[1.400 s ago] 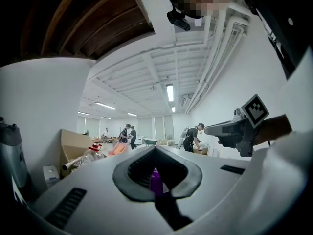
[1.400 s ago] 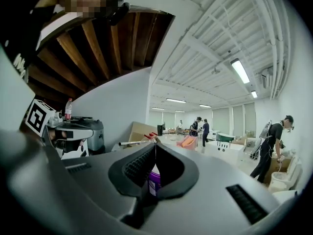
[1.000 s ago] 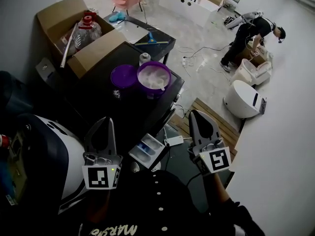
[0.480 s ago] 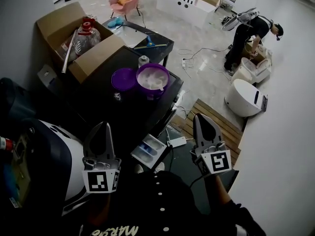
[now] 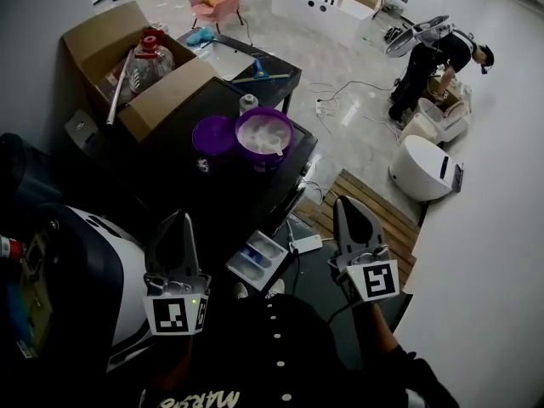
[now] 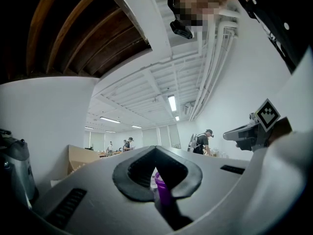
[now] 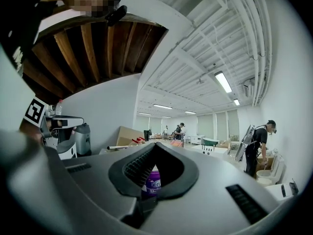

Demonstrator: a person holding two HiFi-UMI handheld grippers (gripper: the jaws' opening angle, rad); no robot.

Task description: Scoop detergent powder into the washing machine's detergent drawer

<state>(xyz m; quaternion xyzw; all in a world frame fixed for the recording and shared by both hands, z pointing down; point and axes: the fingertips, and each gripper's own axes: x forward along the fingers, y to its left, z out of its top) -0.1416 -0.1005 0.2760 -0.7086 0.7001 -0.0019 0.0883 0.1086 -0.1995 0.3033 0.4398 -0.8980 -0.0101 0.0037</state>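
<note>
Pale floor is stretching away behind the dark washing machine point(image 5: 212, 198) I am looking down on. Its detergent drawer point(image 5: 259, 260) is standing pulled out of the front. The purple tub point(image 5: 264, 136) of white powder is sitting on the machine's top, well beyond the drawer, with the purple lid point(image 5: 213, 134) lying just beside it. I am holding the left hand-held gripper point(image 5: 180, 221) near the drawer's left side and the right hand-held gripper point(image 5: 347, 206) off to the drawer's right. Both are hanging apart from the tub. Each is keeping its jaws pressed together on nothing, and each gripper view is showing the tub beyond the tips.
</note>
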